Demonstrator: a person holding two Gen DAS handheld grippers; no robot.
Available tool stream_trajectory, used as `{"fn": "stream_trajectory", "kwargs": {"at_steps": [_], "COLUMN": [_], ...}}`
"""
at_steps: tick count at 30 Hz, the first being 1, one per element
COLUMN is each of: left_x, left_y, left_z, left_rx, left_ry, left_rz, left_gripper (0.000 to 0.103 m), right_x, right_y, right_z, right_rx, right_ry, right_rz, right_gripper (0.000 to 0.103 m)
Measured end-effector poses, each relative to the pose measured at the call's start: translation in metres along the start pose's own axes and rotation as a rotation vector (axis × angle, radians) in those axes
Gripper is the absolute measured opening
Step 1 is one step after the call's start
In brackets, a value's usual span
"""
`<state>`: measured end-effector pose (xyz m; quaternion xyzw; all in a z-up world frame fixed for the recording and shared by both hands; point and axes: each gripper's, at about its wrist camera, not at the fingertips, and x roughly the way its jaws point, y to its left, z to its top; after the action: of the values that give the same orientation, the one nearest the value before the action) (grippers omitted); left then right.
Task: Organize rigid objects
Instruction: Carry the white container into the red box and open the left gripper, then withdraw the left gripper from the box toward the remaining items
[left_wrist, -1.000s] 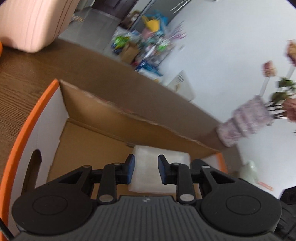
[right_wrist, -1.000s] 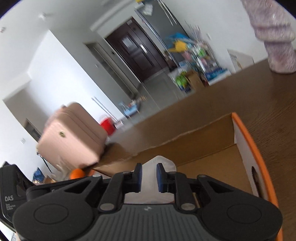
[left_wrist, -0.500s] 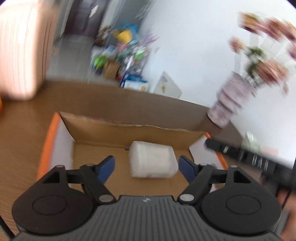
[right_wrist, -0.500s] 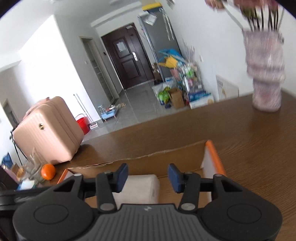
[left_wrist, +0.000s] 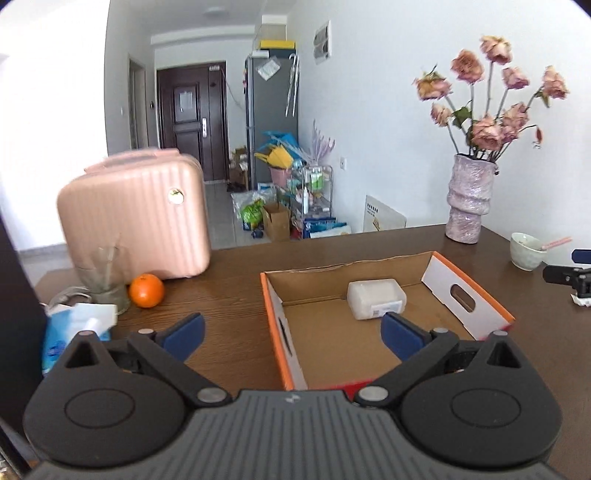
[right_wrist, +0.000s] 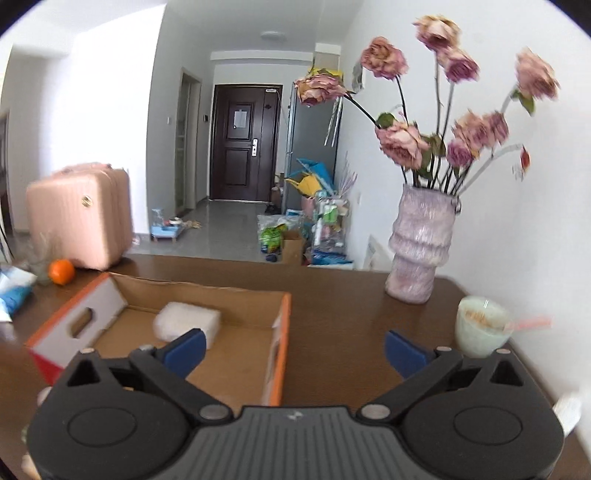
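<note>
Jaws on both grippers are opening, wide apart, nothing between the blue pads.

Left wrist view: left gripper hangs over a dark wood table, one pad over bare tabletop, the other over the cardboard box. Box is open-topped w/ orange rim and white end walls w/ handle cutouts. White plastic container lies inside on the box floor near the far wall, label on its near face, clear of the pads. Left of the box: orange, a glass just beside it, blue tissue pack at the near edge, pink suitcase behind. Far right: vase of dried roses, pale bowl, and part of the right gripper at the frame edge. Room beyond: dark door, grey fridge, cluttered rack on the floor.

Right wrist view: right gripper straddles the box's orange right wall; one pad sits in front of the container, not touching it as far as I can tell. Vase and bowl stand much closer here, bowl w/ a pink straw-like stick; a white scrap at the table's near right corner shows only here. Suitcase and orange are blurred at far left. Tissue pack and label side of the container read clearly only from the left.
</note>
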<state>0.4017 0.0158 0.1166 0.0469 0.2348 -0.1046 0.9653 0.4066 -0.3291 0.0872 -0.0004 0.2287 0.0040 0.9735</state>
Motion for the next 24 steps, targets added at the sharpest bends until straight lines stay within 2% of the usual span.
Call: {"fn": "stream_trajectory", "kwargs": {"at_steps": [5, 12, 15, 18, 22, 24], "left_x": [-0.054, -0.110, -0.136, -0.168, -0.206, -0.219], "left_y": [-0.001, -0.017, -0.025, -0.034, -0.041, -0.043], "left_z": [-0.020, -0.068, -0.097, -0.133, -0.189, -0.210], "left_rx": [0.038, 0.061, 0.088, 0.061, -0.004, -0.008], "left_ry": [-0.066, -0.122, -0.153, -0.196, -0.252, -0.238], "left_rz": [0.005, -0.005, 0.018, 0.049, 0.077, 0.094], "left_gripper": [0.103, 0.103, 0.103, 0.103, 0.103, 0.103], "right_x": [-0.036, -0.093, -0.119, -0.153, -0.209, -0.232], "right_y": [0.000, 0.008, 0.006, 0.003, 0.008, 0.011], "right_z": [-0.017, -0.064, -0.092, -0.119, -0.162, -0.182], "right_rx": [0.046, 0.056, 0.089, 0.109, 0.062, 0.032], "right_ry": [-0.030, -0.084, -0.095, -0.113, -0.191, -0.220], "right_rz": [0.032, 0.060, 0.056, 0.067, 0.057, 0.040], "right_gripper": [0.103, 0.103, 0.103, 0.103, 0.103, 0.103]}}
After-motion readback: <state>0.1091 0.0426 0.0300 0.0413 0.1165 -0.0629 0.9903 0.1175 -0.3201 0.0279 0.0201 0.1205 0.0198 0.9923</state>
